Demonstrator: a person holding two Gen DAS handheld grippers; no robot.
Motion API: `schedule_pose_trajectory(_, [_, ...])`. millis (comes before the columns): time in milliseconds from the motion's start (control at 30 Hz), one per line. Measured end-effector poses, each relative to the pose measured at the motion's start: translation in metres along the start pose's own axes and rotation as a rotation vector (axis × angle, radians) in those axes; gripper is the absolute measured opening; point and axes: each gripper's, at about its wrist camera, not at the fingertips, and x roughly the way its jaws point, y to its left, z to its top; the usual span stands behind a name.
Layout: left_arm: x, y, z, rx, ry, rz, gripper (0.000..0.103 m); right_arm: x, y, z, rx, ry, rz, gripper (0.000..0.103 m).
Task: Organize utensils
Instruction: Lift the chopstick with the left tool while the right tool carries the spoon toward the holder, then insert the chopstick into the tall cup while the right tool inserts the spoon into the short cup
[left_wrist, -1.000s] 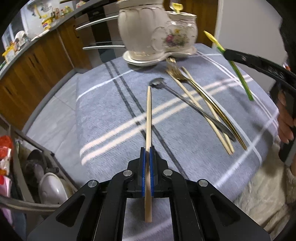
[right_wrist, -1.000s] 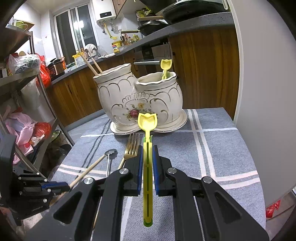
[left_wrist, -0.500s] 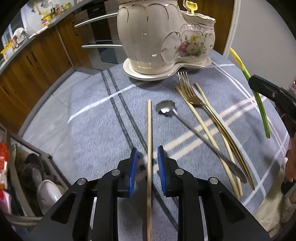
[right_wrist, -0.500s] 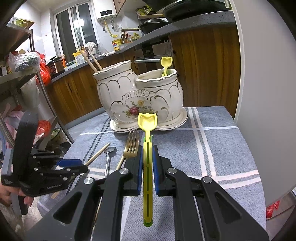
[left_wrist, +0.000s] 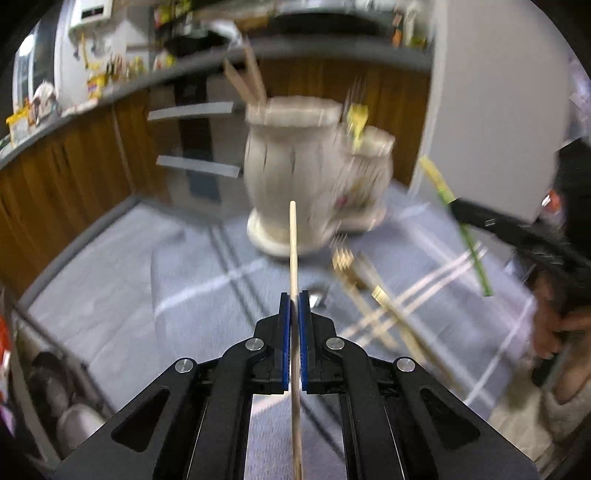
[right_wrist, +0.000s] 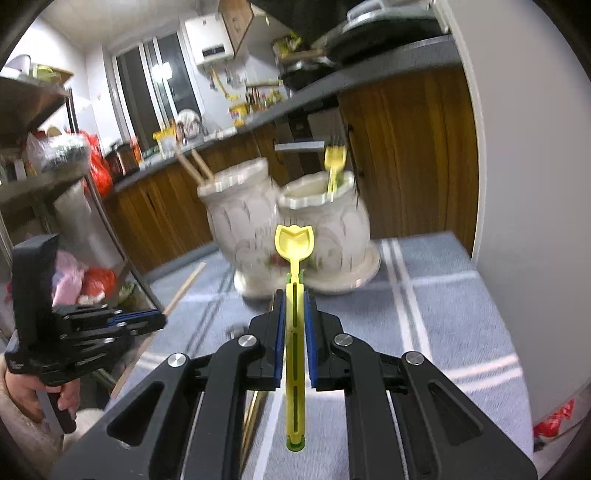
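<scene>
Left wrist view: left gripper (left_wrist: 294, 295) clamped on one wooden chopstick (left_wrist: 293, 243), lifted clear of the grey striped tablecloth (left_wrist: 110, 266) and aimed toward the ceramic holder (left_wrist: 288, 173).
Right wrist view: right gripper (right_wrist: 294, 295) closed tight on one yellow plastic spoon (right_wrist: 294, 242), bowl end forward, in the air before the holder.
Open room: bare cloth left of the holder; white wall (right_wrist: 524, 147) hems the table's right edge; cloth edge drops off at left toward a metal rack (right_wrist: 44, 177).
Counts: two joined pots in the holder; two chopsticks (right_wrist: 195, 166) in the left pot, one yellow utensil (right_wrist: 334, 162) in the right.
On cloth: gold fork (left_wrist: 343, 258) near the holder's saucer, other gold pieces beside it.
Hard to make out: left view heavily blurred, so the number of loose pieces is unclear; chopstick's rear end cut off by the frame.
</scene>
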Motion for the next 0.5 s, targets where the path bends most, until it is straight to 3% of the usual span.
schedule_pose_trajectory(167, [-0.025,0.002,0.023,0.002,-0.18,-0.073,0.005,0.0,0.002,0.03,-0.008,-0.097,0.011,0.01])
schedule_pose_trajectory(500, [-0.002,-0.009,0.106,-0.014,-0.35,-0.094,0.005,0.041,-0.012,0.099,0.052,-0.26,0.061,0.01])
